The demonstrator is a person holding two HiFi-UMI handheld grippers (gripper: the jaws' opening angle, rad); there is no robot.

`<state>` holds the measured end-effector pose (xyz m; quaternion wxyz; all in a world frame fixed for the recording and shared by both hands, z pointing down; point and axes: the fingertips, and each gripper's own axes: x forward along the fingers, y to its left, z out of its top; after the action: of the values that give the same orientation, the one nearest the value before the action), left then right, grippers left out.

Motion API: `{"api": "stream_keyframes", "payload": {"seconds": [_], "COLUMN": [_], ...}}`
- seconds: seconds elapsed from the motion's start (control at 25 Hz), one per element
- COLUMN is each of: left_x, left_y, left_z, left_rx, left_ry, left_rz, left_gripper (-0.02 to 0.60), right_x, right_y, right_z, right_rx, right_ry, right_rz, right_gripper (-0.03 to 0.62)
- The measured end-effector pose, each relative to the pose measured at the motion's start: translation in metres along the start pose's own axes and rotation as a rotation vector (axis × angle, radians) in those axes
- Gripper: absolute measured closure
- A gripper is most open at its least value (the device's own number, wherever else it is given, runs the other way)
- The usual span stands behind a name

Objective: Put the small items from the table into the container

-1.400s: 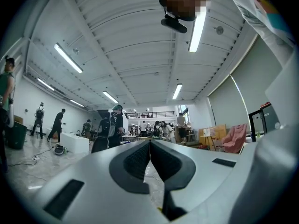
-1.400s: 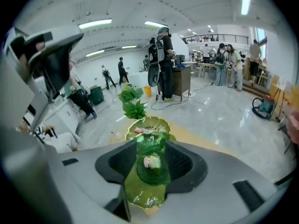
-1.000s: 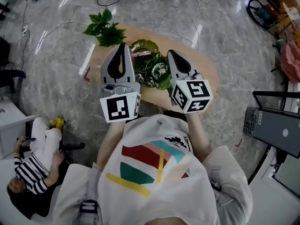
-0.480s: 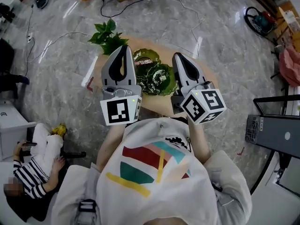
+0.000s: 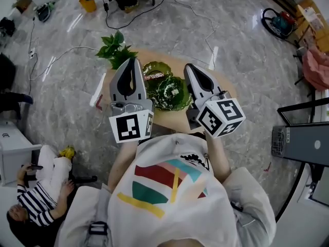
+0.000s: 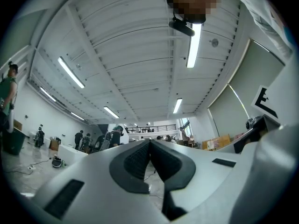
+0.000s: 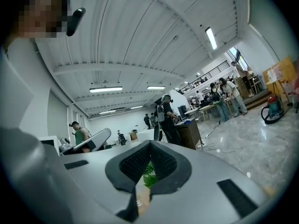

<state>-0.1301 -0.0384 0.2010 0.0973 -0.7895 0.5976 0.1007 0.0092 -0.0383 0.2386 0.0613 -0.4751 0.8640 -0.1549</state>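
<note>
White short-sleeved T-shirt (image 5: 175,199), chest print of red, teal, yellow stripes. Left tool (image 5: 132,62), right tool (image 5: 188,67): grey tapered shells, dark ribbed pads (image 6: 135,160), white marker cube (image 5: 131,127) with black squares at T-shirt end.

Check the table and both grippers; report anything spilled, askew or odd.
Nothing stands out: the two green leaf-shaped dishes sit on the round wooden table, the leafy green plant at its far edge, nothing spilled; left gripper and right gripper are shut, empty.
</note>
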Motion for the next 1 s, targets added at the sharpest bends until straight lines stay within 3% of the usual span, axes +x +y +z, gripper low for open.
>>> {"api": "stream_keyframes", "payload": {"seconds": [0.4, 0.68, 0.72, 0.76, 0.88, 1.0], "left_x": [-0.002, 0.017, 0.019, 0.021, 0.030, 0.037], "left_y": [0.007, 0.006, 0.004, 0.001, -0.011, -0.024], "left_z": [-0.009, -0.022, -0.028, -0.035, -0.077, -0.127], "left_rx": [-0.011, -0.036, -0.038, -0.039, -0.038, -0.043], "left_ry": [0.008, 0.050, 0.063, 0.081, 0.165, 0.239], "left_rz": [-0.024, -0.031, -0.034, -0.038, -0.048, -0.045], "left_gripper": [0.573, 0.573, 0.572, 0.573, 0.573, 0.572], "right_x": [-0.001, -0.006, -0.005, -0.002, 0.009, 0.023], "right_y": [-0.004, -0.072, -0.087, -0.105, -0.161, -0.215], "right_z": [-0.013, -0.018, -0.021, -0.027, -0.072, -0.149], "right_rx": [-0.010, -0.176, -0.220, -0.271, -0.416, -0.544], "right_ry": [0.007, 0.056, 0.051, 0.063, 0.225, 0.459], "right_rz": [-0.045, -0.182, -0.200, -0.220, -0.233, -0.095], "right_gripper": [0.580, 0.577, 0.489, 0.341, 0.333, 0.335]}}
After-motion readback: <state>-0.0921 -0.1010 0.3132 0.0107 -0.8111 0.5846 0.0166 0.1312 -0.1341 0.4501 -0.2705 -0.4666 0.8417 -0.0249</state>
